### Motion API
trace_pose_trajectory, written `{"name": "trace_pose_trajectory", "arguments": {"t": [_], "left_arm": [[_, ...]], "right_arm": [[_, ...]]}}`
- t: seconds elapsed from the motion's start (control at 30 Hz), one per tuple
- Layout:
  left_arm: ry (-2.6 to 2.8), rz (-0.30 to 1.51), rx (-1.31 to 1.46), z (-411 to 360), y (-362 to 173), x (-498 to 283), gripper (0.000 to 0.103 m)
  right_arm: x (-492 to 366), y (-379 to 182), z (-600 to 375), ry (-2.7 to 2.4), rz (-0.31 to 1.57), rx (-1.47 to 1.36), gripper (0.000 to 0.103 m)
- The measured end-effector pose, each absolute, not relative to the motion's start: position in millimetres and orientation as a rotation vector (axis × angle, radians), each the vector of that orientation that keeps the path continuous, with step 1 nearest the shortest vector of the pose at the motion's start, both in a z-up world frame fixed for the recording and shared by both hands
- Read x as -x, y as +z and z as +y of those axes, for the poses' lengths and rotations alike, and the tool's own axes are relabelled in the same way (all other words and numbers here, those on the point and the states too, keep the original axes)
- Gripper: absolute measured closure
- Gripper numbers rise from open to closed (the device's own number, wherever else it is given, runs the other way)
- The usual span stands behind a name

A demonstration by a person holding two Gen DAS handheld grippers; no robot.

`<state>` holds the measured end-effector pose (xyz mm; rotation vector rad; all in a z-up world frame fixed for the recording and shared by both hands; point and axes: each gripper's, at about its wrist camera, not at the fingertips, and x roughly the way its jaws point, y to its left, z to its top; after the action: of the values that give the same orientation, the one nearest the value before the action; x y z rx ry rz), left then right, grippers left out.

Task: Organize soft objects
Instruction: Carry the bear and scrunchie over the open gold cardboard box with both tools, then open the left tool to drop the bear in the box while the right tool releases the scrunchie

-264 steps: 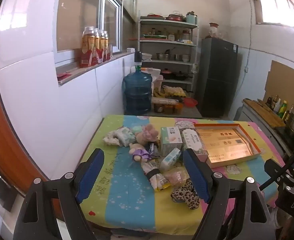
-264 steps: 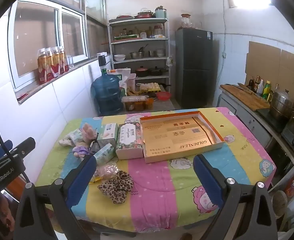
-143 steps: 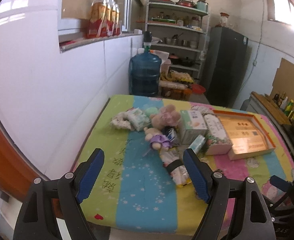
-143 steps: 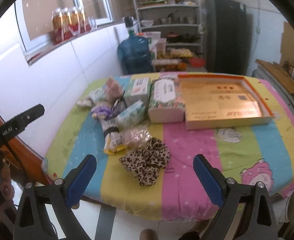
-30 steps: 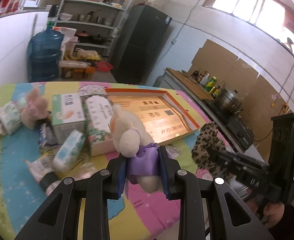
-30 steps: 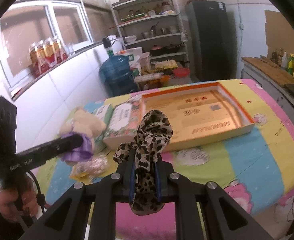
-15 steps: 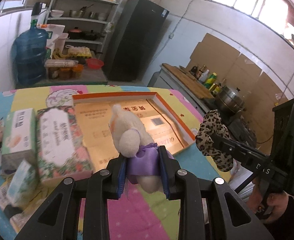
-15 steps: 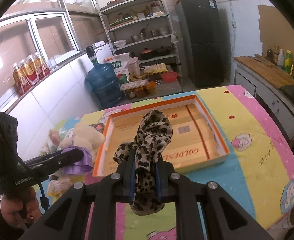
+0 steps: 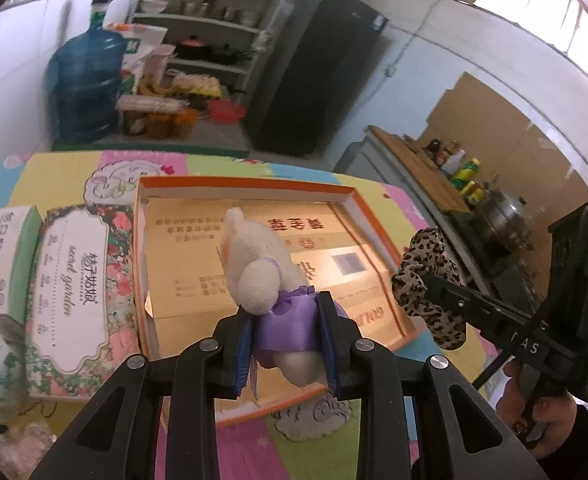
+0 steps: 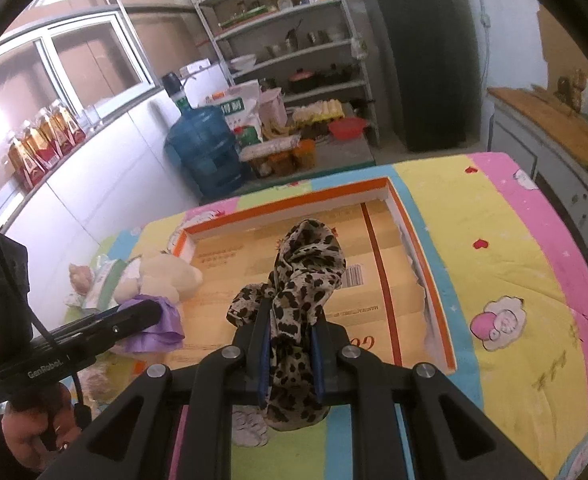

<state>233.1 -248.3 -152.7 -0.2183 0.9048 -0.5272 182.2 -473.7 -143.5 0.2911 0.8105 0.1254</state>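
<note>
On the left, the left gripper (image 9: 286,334) is clamped on the purple-skirted waist of a cream plush toy (image 9: 254,264), whose head and body stick up and forward out of the jaws. Seen from the left wrist, the toy hangs above the near left part of the orange-rimmed box (image 9: 246,181), with the box floor directly ahead and below it. The flowered tissue pack (image 9: 74,280) lies just beside the box's left wall, outside it.

To the right, the right gripper (image 10: 290,354) is closed on a leopard-print scrunchie (image 10: 306,264), which bunches upward between the pads and droops below them. It sits over the box's near edge, toward the right half. Both hands appear about equally near the box, side by side and apart, so each load likely only needs lowering forward and down before release.
</note>
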Motion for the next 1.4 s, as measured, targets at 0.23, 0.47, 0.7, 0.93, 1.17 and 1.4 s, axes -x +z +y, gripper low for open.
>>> {"name": "trace_pose_trajectory", "arguments": {"t": [0.23, 0.47, 0.7, 0.93, 1.17, 1.4], "left_arm": [[-0.474, 0.939, 0.242, -255, -171, -248, 0.074], [-0.447, 0.963, 0.252, -265, -185, -260, 0.072], [-0.408, 0.981, 0.287, -266, -198, -264, 0.051], [-0.404, 0.941, 0.288, -267, -190, -258, 0.036], [-0.380, 0.891, 0.259, -261, -170, -247, 0.034], [-0.385, 0.821, 0.211, -255, -145, -224, 0.033]], "right_arm": [[-209, -166, -481, 0.186, 0.858, -0.286, 0.085], [-227, -185, -487, 0.199, 0.914, -0.289, 0.084], [-232, -202, -501, 0.174, 0.952, -0.336, 0.039], [-230, -194, -509, 0.170, 0.933, -0.364, 0.037], [-220, -175, -516, 0.050, 0.896, -0.408, 0.035], [-186, -152, -521, 0.165, 0.690, -0.533, 0.004]]}}
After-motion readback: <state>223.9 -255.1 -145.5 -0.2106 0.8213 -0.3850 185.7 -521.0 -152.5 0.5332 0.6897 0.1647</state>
